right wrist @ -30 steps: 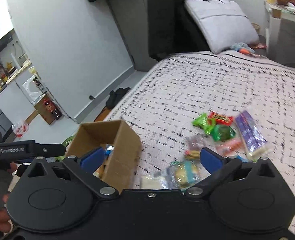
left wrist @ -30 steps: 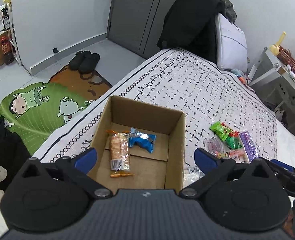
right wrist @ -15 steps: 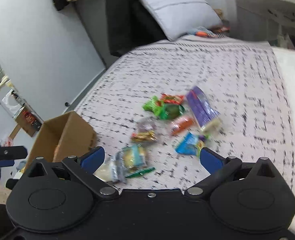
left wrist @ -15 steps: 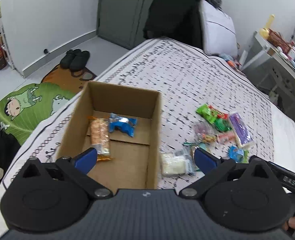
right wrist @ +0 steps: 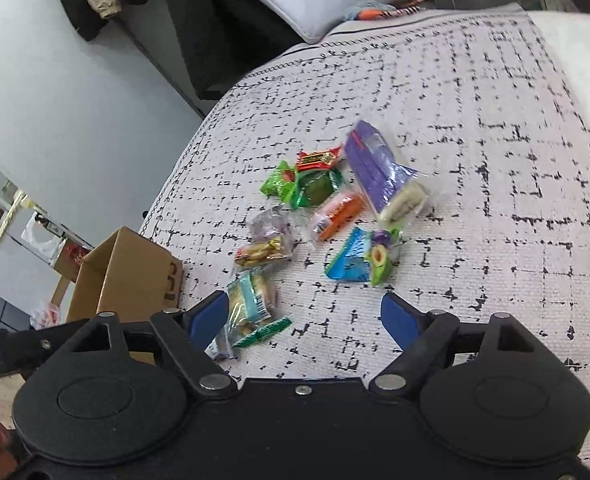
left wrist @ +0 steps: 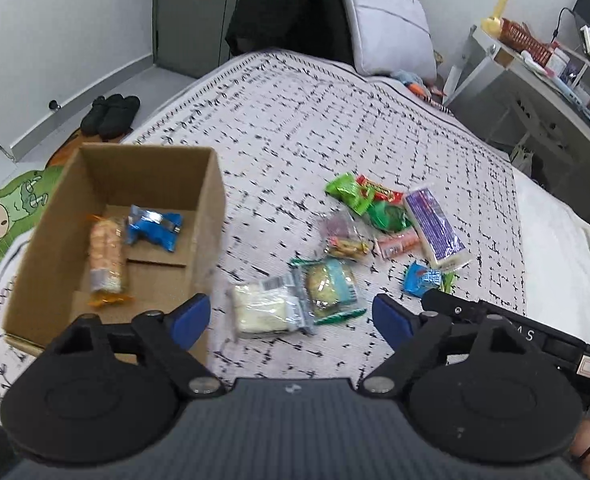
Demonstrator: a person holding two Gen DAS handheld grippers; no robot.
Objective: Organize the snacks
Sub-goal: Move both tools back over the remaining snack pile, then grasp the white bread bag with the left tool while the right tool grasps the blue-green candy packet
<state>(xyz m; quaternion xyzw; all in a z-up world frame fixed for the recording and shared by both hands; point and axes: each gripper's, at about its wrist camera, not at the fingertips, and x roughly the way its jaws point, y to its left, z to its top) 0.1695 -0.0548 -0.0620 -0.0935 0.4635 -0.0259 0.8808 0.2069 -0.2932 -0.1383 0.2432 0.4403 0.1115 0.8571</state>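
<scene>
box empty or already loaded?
Partly loaded. The box is open-topped and holds two snacks: a cracker pack and a blue packet. Most of its floor is bare.

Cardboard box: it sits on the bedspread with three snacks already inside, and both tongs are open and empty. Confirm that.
Not quite. The left wrist view shows the cardboard box holding two snacks, not three: an orange-ended cracker pack and a blue packet. The rest stands: the box sits on the bedspread, and the left tongs and right tongs are open and empty.
</scene>
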